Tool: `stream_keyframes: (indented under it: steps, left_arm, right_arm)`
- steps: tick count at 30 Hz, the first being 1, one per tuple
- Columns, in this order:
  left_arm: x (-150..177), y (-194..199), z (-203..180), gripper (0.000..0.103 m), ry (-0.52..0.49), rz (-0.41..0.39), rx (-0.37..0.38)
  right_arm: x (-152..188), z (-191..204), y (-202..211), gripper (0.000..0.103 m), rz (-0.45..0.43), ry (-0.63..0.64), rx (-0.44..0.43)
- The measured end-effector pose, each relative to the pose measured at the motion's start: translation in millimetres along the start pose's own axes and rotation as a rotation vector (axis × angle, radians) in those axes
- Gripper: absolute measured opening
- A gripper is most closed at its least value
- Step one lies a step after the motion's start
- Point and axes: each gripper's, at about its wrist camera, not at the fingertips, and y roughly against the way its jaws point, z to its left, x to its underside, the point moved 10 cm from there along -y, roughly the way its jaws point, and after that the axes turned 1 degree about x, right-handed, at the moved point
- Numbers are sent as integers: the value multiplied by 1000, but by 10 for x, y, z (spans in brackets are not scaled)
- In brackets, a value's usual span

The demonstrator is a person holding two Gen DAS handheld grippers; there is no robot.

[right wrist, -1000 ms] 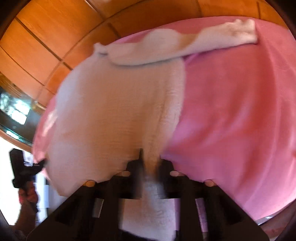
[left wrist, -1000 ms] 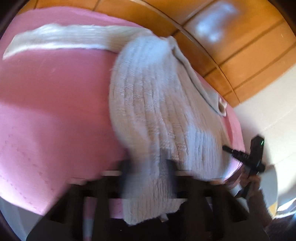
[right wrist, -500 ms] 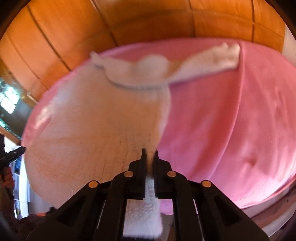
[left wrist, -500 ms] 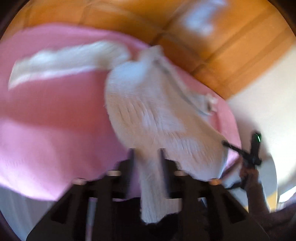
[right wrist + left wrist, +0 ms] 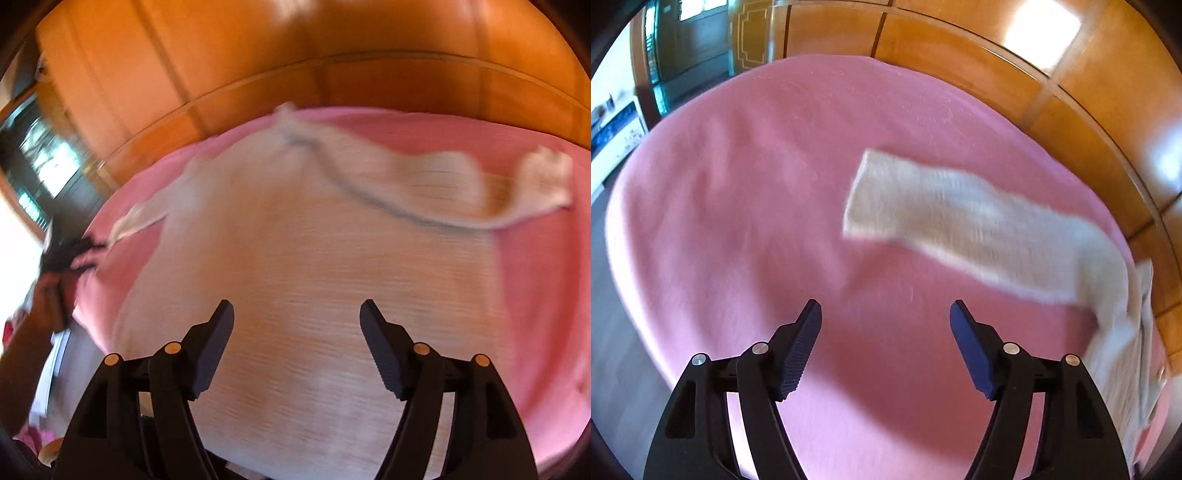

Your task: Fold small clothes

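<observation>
White knit sweater flat on pink bed cover; left gripper and right gripper jaws opening wide, nothing between.

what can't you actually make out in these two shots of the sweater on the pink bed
- Sweater hem, right wrist view: cut off by the bottom edge and hidden behind the tongs' black frame.
- Knit texture, both views: smeared by motion blur.
- Sweater body, left wrist view: cut off at the right edge; only the sleeve shows whole.
- Left tongs, right wrist view: a dark blur at the left edge, jaws unreadable there.
- Pink cover near edge: runs out of frame.
</observation>
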Motion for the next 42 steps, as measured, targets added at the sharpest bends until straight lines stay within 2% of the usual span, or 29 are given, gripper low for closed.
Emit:
stream_keyframes:
  steps: [5,6,7,8,9,10,13,16,20,21,22,23,24,27,29,30,32,34,36,38,40,42]
  left_arm:
    - [-382,-431,-31,71,-30,17,-51]
    - [-448,-501,-74,67,-45,10,-46]
    - [-490,-526,-106,41,-62,-6,-49]
    - [-507,-554,-177,26,-92,-9,-25]
    - [-519,-558,-273,16,-120,17,23]
    - [-553,-524,-306,15,-134,-4,7]
    - [-808,-250,-123,14,-168,-113,-58]
    - [-999,-48,515,14,-92,-175,-188]
    - [-987,-139,1029,16,-25,-127,-247]
    - [-924,-217,1074,24,-24,-86,-263]
    - [-853,-227,1152,37,-15,-59,-298]
    - [-814,-213,1190,44,3,-53,-334]
    - [-790,-126,1168,48,30,-86,-341]
    - [-768,72,773,48,-2,-171,-231]
    - [-675,194,295,48,-82,-212,-144]
    - [-618,220,110,48,-110,-209,-101]
    - [-364,253,-487,48,-199,-181,32]
    - [-101,295,-1026,51,-313,-162,119]
    - [249,287,-1598,58,-423,-131,208]
    - [614,322,-1986,58,-509,-102,276]
    - [1045,328,-2443,58,-628,-68,321]
    - [1405,250,-2745,58,-750,-42,318]
  right_arm:
    - [-5,449,-496,70,50,87,-43]
    - [-9,481,-547,70,53,96,-43]
    - [-38,513,-655,70,55,113,-29]
    - [-33,521,-693,70,59,124,-13]
    - [-24,508,-752,71,67,125,-1]
    - [1,463,-852,71,84,110,9]
    - [42,364,-954,71,64,95,12]
    - [79,348,-963,74,36,97,2]
    - [105,371,-966,84,19,124,13]
    - [101,382,-970,87,18,128,17]
    - [102,392,-978,88,18,132,22]
    - [97,393,-981,88,18,133,25]
    - [97,387,-970,88,19,131,23]
    - [77,329,-869,86,26,105,0]
    - [54,297,-789,80,31,80,-6]
    - [35,259,-734,78,28,66,2]
    - [-36,48,-530,75,-16,42,59]
    - [-94,-280,-299,74,-56,-4,128]
    - [-128,-794,-9,72,-94,-83,222]
    - [-125,-1236,212,69,-114,-146,307]
    - [-104,-1755,454,62,-125,-205,404]
    - [-126,-2250,658,59,-133,-272,469]
